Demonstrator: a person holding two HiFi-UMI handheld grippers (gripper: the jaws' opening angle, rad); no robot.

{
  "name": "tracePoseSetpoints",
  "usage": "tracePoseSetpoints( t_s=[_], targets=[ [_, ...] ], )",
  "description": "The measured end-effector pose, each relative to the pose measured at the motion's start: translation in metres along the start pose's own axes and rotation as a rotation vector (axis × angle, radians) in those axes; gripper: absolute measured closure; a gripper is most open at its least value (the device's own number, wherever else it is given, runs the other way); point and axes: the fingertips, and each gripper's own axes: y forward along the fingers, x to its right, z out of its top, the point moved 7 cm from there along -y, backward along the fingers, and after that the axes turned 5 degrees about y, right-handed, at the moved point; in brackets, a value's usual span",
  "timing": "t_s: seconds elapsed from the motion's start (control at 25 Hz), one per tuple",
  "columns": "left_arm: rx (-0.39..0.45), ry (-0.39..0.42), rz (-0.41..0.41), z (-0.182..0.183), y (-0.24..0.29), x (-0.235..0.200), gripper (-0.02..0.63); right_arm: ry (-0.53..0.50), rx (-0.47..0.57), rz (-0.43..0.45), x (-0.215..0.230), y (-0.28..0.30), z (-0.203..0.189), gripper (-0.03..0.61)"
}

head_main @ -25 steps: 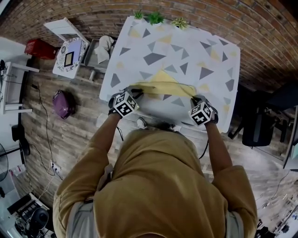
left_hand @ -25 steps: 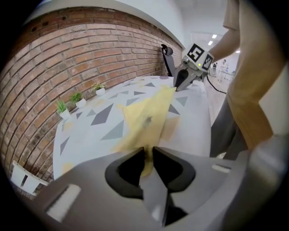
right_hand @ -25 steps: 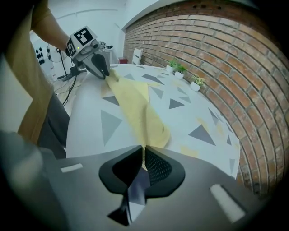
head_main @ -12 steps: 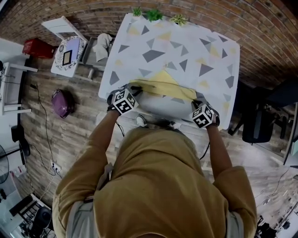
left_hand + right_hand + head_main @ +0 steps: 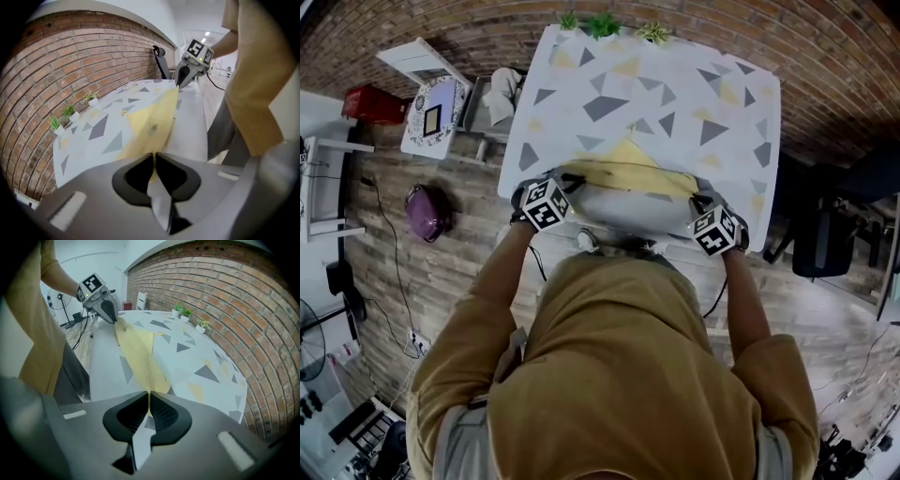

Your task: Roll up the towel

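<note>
Left hand-held gripper [image 5: 153,155] and right [image 5: 148,395] pinch towel's [image 5: 628,169] taut edge.

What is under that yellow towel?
The far part of the yellow towel rests on the table, whose top is white with grey and yellow triangles. The patch directly beneath the towel is covered, so it cannot be seen.

A red brick wall [image 5: 412,28] is curving round the far side, beyond the left tongs [image 5: 574,178] and the right tongs [image 5: 698,194]. The counter [image 5: 656,94], covered in white with grey and yellow triangles, is stretching away from them, with three potted plants [image 5: 602,25] standing at its far edge. Wood-plank floor [image 5: 450,262] is showing left of the left tongs, carrying a rounded purple thing [image 5: 427,210] and a red box [image 5: 370,101]. A dark chair [image 5: 825,248] is sitting right of the right tongs.
</note>
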Motion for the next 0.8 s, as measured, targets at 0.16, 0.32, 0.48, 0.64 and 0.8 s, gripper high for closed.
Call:
tracePoseSetpoints(
  t_s=[0.16,0.32,0.48,0.64,0.8],
  targets=[
    [0.015,0.002,0.002,0.003,-0.004,-0.003,0.531,-0.004,-0.002,-0.005,0.002,-0.003,0.001,0.560],
    [0.021,0.010,-0.003,0.004,-0.004,0.002,0.531,-0.013,-0.013,-0.010,-0.001,-0.003,-0.002,0.560],
    [0.036,-0.010,-0.007,0.003,-0.004,0.007,0.531,-0.007,-0.016,-0.001,-0.003,-0.004,-0.006,0.560],
    [0.058,-0.052,-0.042,0.008,-0.011,0.002,0.531,-0.008,-0.011,0.025,0.001,-0.010,-0.002,0.560],
    [0.072,-0.073,-0.084,0.016,-0.018,-0.010,0.531,-0.014,-0.010,0.064,0.009,-0.017,0.006,0.560]
  ],
)
